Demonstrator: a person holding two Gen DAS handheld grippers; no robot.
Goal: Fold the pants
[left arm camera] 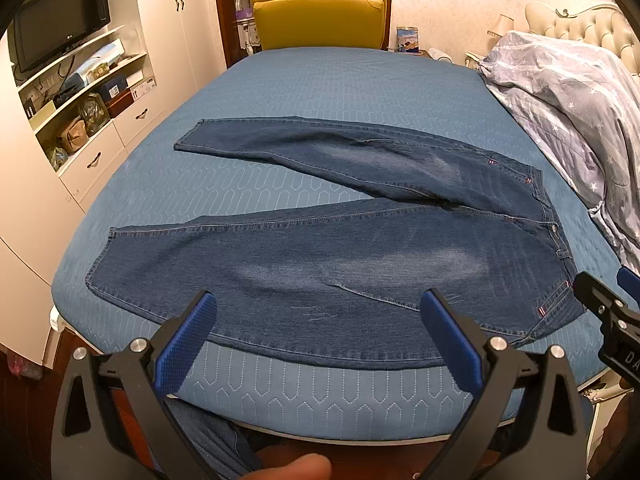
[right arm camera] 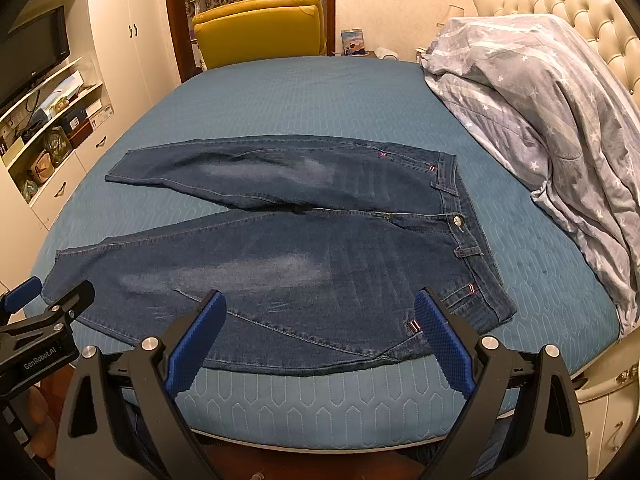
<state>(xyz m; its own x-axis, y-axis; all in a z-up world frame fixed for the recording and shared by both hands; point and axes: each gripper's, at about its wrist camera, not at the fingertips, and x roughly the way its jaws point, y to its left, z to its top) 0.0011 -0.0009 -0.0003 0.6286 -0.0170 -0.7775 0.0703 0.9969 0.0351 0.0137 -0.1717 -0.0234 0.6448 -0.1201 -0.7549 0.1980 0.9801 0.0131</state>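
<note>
Quilted blue bed [left arm camera: 320, 92] fills both views, with bare cover beyond the jeans toward the yellow chair [left arm camera: 320, 16]. Faded denim pants [left arm camera: 320, 264] lie flat, legs splayed left, waistband right, their near seam along the mattress edge. A rumpled starred duvet [right arm camera: 540, 100] crowds the right side. Left gripper [left arm camera: 320, 320] and right gripper [right arm camera: 320, 320] hover at that edge, fingers wide, holding nothing.
</note>
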